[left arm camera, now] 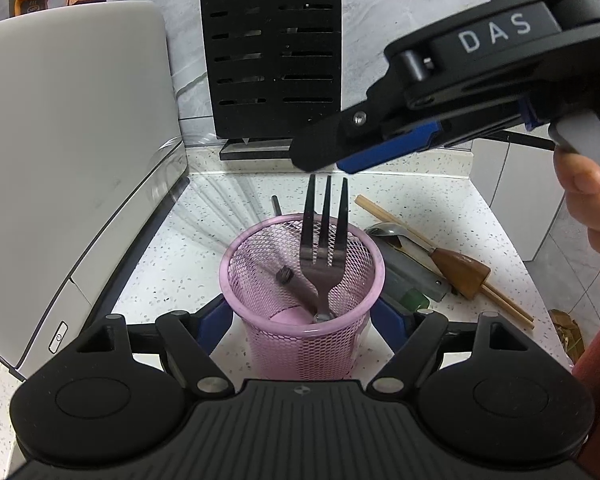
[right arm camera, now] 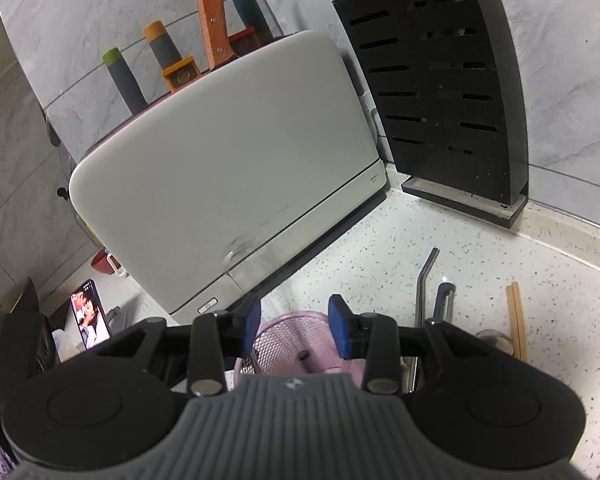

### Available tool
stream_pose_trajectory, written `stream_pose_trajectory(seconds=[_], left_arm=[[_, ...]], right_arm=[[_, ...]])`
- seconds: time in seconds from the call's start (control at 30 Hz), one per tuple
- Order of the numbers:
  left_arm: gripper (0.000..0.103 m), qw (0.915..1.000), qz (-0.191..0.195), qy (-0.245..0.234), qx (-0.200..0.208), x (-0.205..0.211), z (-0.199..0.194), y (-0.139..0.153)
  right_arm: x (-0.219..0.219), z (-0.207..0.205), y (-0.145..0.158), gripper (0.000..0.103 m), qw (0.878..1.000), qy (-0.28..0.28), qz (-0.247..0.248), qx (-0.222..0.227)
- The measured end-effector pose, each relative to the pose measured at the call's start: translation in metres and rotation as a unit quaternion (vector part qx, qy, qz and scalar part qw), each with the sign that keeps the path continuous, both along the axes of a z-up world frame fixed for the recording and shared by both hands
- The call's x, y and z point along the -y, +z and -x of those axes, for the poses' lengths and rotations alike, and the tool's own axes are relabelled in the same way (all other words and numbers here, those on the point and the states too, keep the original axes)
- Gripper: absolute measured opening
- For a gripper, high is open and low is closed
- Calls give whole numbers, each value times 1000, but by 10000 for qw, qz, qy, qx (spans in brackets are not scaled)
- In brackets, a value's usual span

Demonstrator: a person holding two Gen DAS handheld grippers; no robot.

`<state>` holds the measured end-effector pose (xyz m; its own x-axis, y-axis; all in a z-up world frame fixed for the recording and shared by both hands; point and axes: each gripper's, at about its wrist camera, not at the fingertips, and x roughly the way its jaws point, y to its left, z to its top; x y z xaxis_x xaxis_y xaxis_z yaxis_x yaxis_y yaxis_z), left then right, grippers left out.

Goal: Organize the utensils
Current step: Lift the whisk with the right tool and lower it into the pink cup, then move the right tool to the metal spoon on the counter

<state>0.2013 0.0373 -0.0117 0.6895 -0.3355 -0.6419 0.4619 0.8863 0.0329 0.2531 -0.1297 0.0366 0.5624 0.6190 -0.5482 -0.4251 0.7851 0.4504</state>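
A pink mesh cup [left arm camera: 300, 348] stands on the speckled counter [left arm camera: 188, 264]. My left gripper [left arm camera: 302, 316] is around it, its blue pads [left arm camera: 218, 316] against both side walls. A metal fork [left arm camera: 324, 248] stands in the cup with its tines up, beside a dark handle [left arm camera: 292, 284]. My right gripper [left arm camera: 328, 160] hovers just above the tines, held by a person's hand [left arm camera: 588, 200]. In the right wrist view the right gripper [right arm camera: 296, 324] is open with nothing between its pads, and the cup [right arm camera: 288, 344] lies below it.
Chopsticks [left arm camera: 440, 256], a spoon [left arm camera: 384, 230], a wooden-handled tool [left arm camera: 460, 272] and a grey peeler [left arm camera: 416, 280] lie right of the cup. A bent metal straw [right arm camera: 424, 280] lies behind it. A white appliance [left arm camera: 60, 160] stands at the left and a black knife block [left arm camera: 272, 60] at the back.
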Motion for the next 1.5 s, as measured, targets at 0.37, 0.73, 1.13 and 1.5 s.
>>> stream_pose_trajectory(seconds=[0.37, 0.73, 1.13, 1.5], left_arm=[[84, 9999, 141, 5, -65, -1, 0, -1], [82, 9999, 121, 62, -96, -9, 0, 0], [79, 9999, 58, 119, -91, -21, 0, 1], [87, 9998, 25, 177, -7, -24, -1, 0]], right_arm=[[20, -7, -4, 30, 9970, -643, 418, -80], [8, -26, -41, 15, 9910, -414, 1130, -592], [-27, -43, -70, 15, 9822, 93, 1798, -525], [-39, -49, -83, 15, 9789, 286, 1859, -799]])
